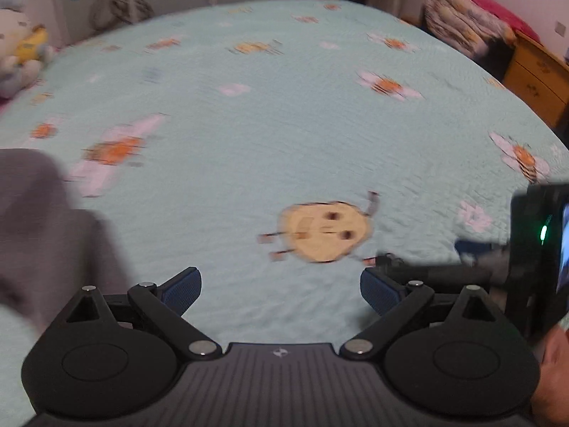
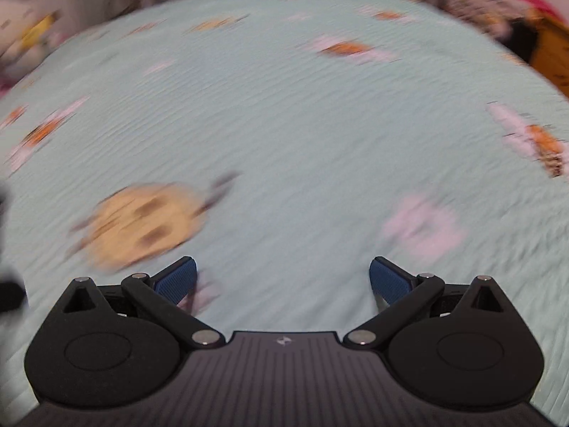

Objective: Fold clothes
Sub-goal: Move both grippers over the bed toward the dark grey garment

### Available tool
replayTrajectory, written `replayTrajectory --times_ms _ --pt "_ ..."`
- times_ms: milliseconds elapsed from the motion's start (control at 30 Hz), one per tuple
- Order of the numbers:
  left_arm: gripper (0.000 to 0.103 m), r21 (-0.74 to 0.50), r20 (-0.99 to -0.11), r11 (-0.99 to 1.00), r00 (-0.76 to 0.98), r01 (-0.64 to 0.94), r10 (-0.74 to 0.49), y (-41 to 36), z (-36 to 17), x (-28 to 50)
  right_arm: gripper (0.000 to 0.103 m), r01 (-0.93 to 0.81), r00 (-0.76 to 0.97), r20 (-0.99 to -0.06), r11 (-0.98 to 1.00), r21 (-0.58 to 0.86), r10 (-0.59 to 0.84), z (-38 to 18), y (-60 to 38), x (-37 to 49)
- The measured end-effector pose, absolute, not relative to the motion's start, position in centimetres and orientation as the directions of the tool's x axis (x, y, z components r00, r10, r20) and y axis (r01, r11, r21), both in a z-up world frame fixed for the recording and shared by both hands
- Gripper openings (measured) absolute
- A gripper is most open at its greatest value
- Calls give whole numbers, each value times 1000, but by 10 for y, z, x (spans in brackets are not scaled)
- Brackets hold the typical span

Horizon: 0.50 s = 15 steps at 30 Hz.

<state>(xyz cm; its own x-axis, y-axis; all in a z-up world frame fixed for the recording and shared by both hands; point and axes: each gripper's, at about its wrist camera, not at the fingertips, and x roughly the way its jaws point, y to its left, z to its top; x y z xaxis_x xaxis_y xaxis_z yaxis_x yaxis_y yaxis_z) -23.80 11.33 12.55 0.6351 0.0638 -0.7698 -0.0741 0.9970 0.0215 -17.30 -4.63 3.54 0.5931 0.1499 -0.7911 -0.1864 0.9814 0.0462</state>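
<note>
**Both grippers wide open over the bed, grey garment off to my left**

The bedspread [image 1: 284,124] fills nearly everything I see: pale mint, quilted, dotted with orange-and-pink bee prints and small pink flowers. Both views are smeared with blur, the right wrist view worse.

Next in size, the grey garment [image 1: 46,227]. It sits at the left edge of my left wrist view, a soft rumpled mass on the bedspread, beside my left gripper and outside its fingers. How it is laid out I cannot tell; only this part shows.

Around the far edges of the bed: a heap of patterned bedding [image 1: 466,28] at the back right, a wooden cabinet [image 1: 537,74] beside it, and a plush toy [image 1: 21,53] at the back left.

My left gripper [image 1: 281,290] has its blue pads spread far apart with nothing between them, only bare bedspread. My right gripper [image 2: 282,281] is the same: jaws fully spread, holding nothing. Its dark body [image 1: 533,249] juts in from the right of the left wrist view, a green light glowing on it.

Smallest: a yellow cartoon face [image 1: 325,231] printed on the bedspread, just ahead of my left gripper, ahead and left of my right.
</note>
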Motion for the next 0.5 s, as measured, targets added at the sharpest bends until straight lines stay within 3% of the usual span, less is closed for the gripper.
replayTrajectory --times_ms 133,333,500 --pt "100 40 -743 977 647 -208 168 161 157 -276 102 -329 574 -775 941 79 265 74 7 -207" --pt "100 74 -731 904 593 -421 336 235 169 -330 102 -456 653 -683 890 -10 327 153 74 -240" --pt "100 61 -762 853 528 -519 376 275 162 -356 102 -532 645 -647 847 3 408 187 104 -260"
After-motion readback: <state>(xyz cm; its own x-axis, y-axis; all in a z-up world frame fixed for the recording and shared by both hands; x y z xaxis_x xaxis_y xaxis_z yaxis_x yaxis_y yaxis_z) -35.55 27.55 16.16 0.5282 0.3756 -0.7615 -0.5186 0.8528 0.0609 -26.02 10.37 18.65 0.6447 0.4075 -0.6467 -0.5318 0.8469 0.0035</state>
